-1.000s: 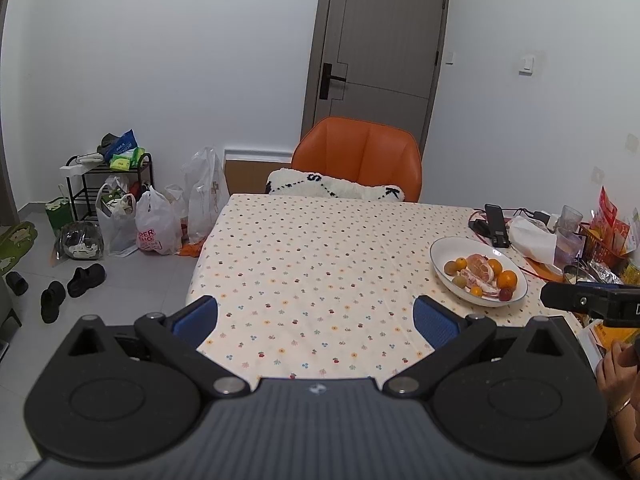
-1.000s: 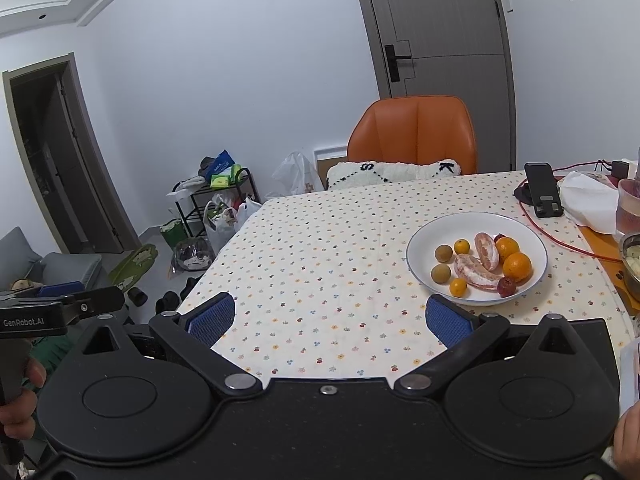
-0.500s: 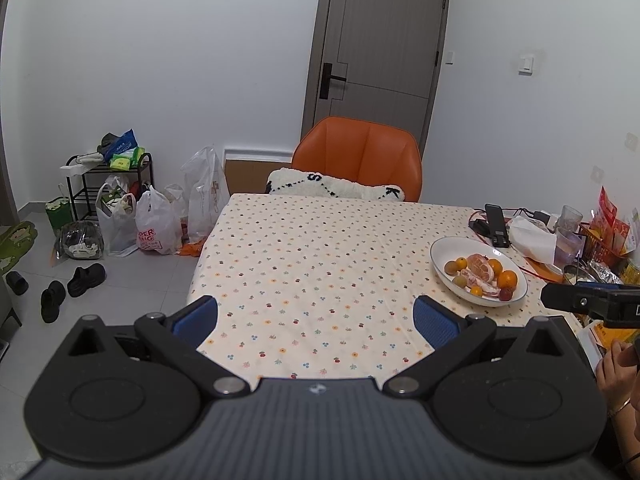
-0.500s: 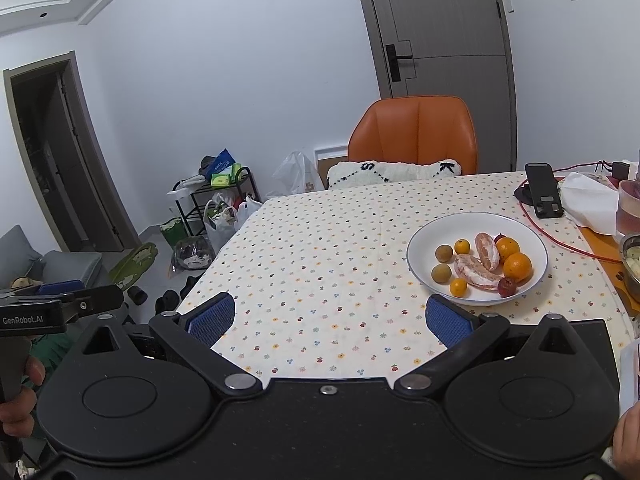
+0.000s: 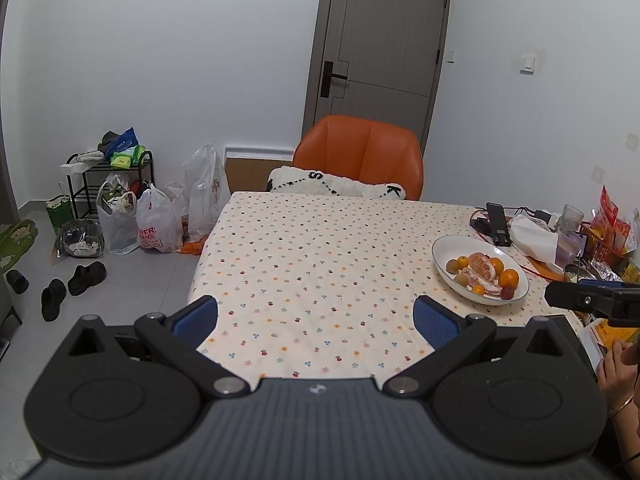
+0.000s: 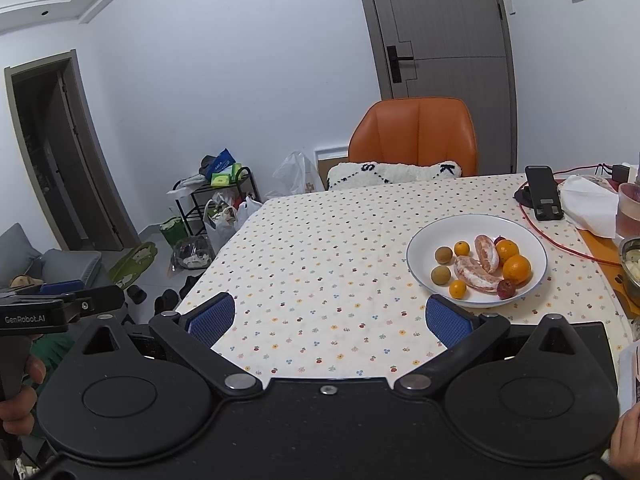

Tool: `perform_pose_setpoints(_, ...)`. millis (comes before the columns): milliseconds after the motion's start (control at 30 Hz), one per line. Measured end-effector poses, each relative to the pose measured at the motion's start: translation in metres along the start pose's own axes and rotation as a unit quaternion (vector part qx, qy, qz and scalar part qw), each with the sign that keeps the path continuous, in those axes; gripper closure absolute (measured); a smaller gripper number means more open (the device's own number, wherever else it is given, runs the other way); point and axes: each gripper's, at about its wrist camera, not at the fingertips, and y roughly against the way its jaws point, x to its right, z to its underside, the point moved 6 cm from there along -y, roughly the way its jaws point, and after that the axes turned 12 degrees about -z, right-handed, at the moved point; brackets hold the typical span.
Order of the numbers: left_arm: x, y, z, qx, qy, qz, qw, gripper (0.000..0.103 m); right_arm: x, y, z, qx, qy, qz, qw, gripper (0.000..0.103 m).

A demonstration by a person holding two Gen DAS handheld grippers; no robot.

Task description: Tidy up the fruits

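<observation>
While both hand-held grippers, left and right, gape empty, one white plate near table's right edge holds two pomelo segments, four oranges, two longans, two reddish fruits; left tabletop bare.

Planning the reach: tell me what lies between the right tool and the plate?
Only bare tablecloth, seen in the right wrist view, between right tool and plate.

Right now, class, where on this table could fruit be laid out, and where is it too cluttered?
The free patch is the dotted tablecloth, bare from the white fruit plate across to the table's left edge, and from the open right gripper to the orange chair. It is crowded right of the plate: black phone stand, red cable, crumpled white tissue.
</observation>
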Motion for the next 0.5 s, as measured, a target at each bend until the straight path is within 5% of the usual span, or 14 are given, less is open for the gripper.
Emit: perform_pose_setpoints(500,0.0012,-0.0011,0.0000,-0.002,-0.001,0.001,1.0000,0.000,0.0022,0.0020,0.0006,0.003,0.001,0.001,1.000,0.000)
